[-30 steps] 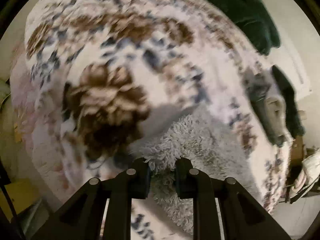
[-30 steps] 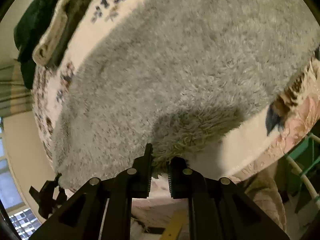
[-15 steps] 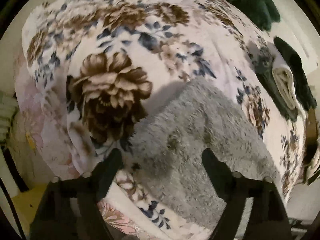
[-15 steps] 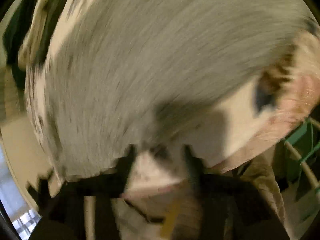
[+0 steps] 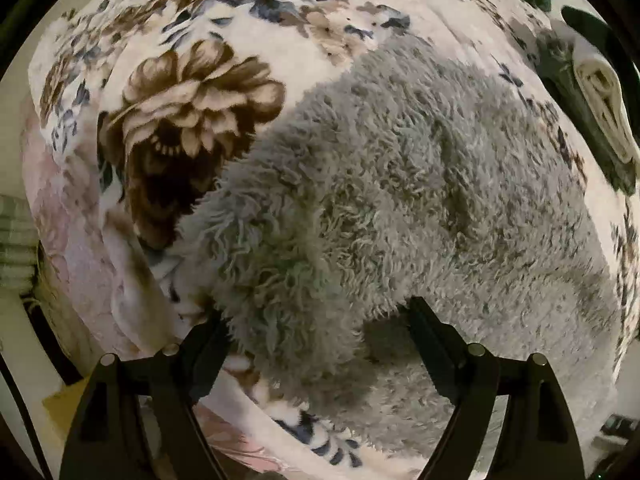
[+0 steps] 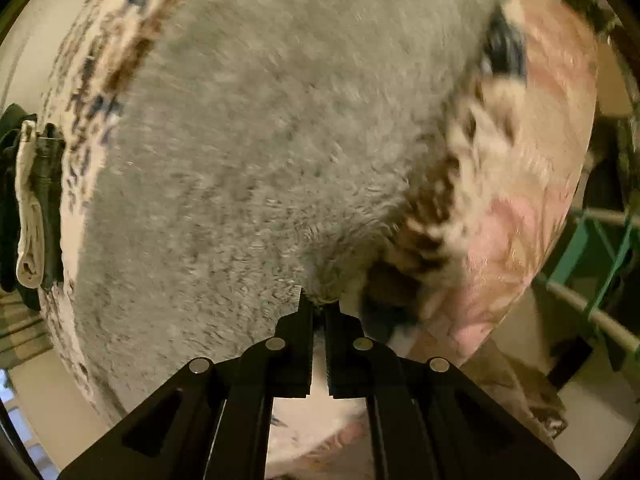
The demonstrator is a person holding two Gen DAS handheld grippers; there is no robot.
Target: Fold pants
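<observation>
The fluffy grey pants [image 5: 400,184] lie spread on a floral blanket [image 5: 200,92]. My left gripper [image 5: 316,316] points straight down, open wide, its fingers either side of a shaggy corner of the pants without pressing it. In the right wrist view the grey pants [image 6: 260,140] fill most of the picture. My right gripper [image 6: 320,302] is shut, its tips pinching the pants' near edge beside the blanket [image 6: 520,160].
A folded pile of dark and cream clothes [image 5: 600,100] sits at the blanket's far side, the same pile [image 6: 30,208] showing at the left in the right wrist view. A green rack [image 6: 592,240] stands beyond the bed's edge on the right.
My left gripper let go of the pants, opened wide and sank closer over their corner. My right gripper opened, slid along the pants' edge and shut on it again.
</observation>
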